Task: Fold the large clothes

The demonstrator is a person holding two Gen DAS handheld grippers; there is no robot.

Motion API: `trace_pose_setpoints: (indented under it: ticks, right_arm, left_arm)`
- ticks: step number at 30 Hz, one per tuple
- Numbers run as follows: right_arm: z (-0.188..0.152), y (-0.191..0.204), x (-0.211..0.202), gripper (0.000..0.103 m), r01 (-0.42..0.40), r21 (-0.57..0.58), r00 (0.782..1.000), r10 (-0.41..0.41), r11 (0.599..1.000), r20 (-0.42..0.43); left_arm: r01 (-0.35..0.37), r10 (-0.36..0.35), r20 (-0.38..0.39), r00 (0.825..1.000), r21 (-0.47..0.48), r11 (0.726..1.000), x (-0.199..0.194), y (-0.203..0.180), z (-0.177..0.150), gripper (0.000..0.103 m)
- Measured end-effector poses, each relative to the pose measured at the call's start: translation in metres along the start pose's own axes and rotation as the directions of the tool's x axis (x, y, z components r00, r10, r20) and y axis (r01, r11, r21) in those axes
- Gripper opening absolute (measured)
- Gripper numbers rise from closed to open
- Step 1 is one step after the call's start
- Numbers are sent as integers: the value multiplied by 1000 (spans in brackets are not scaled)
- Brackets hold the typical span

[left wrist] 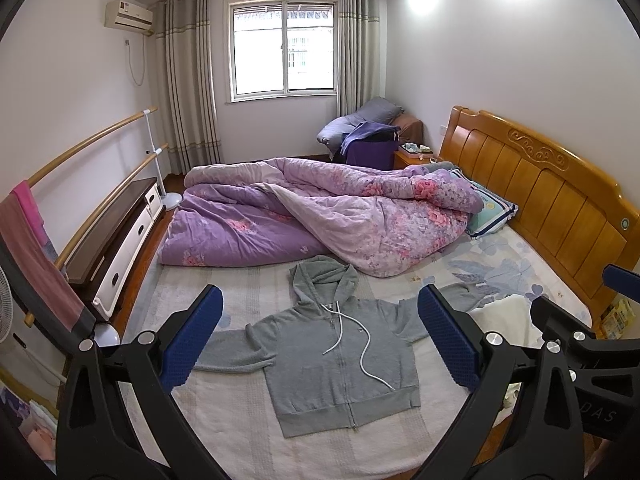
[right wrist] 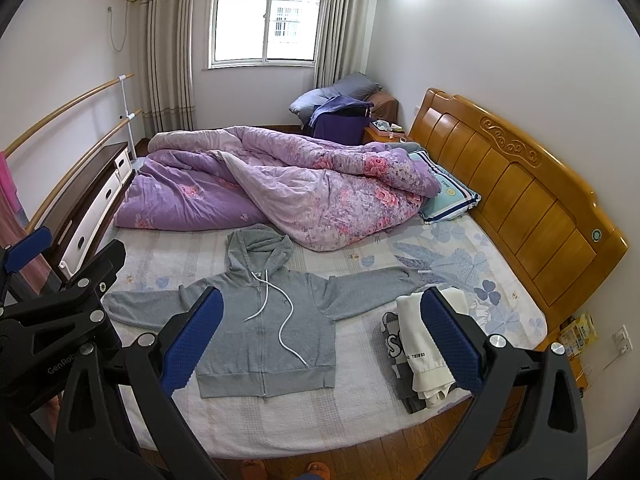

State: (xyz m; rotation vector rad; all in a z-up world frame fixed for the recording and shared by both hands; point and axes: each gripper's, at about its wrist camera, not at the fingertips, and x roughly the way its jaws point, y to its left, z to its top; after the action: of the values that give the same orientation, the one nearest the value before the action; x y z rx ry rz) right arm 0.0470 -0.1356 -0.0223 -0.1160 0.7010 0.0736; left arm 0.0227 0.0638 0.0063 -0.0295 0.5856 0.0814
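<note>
Hoodie [left wrist: 340, 356]: soft, limp, flat on my bed [left wrist: 240, 412].
Grip: sleeve cuffs, I judge.
Left tongs [left wrist: 320, 340], right tongs [right wrist: 320, 338]: both gaping, empty.

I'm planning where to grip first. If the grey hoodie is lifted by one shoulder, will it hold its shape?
Probably not. The grey hoodie lies flat and soft on the bed, so it would likely sag and drape. Its spread sleeves would probably trail, and the loose white drawstring could swing. It looks thick, perhaps moderately heavy. Both grippers, left and right, are open above it.
</note>
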Motion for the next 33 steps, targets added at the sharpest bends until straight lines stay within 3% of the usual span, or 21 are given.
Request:
trace_pose_setpoints:
  ticks: [33]
  right_arm:
    - [4,-5,9,95,-10,-7,1000,10,1000,-12]
  left_arm:
    - [6,-6,-8,1000,10,1000,12,8,5,98]
